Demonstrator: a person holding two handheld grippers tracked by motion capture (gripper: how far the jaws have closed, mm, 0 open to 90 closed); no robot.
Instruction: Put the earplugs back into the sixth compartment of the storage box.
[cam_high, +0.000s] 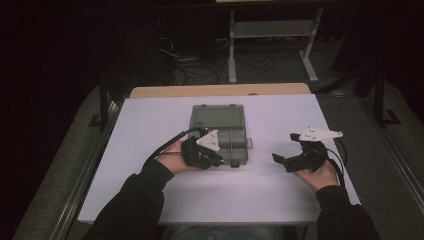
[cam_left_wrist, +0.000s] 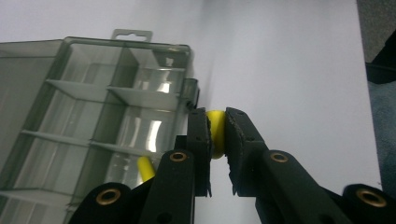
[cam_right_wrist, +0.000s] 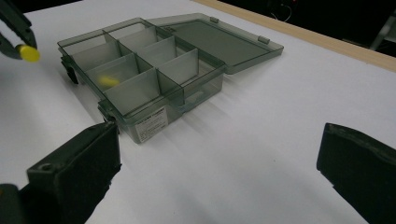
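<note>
Left gripper view has the left gripper (cam_left_wrist: 217, 135) pinching a small yellow piece (cam_left_wrist: 215, 128) at mid-frame, just outside the box (cam_left_wrist: 93, 116) wall. Only the jaw tips hold it, so it could squirt out or fall onto the bench (cam_left_wrist: 289, 70) short of a compartment. Another yellow piece (cam_right_wrist: 109, 81) lies inside. Lower right in high view, the right gripper (cam_high: 281, 159) hangs wide open, empty.

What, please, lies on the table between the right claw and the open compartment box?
Nothing: in the high view, bare white table separates the right claw from the compartment box; the right gripper view shows the same bare stretch.
</note>
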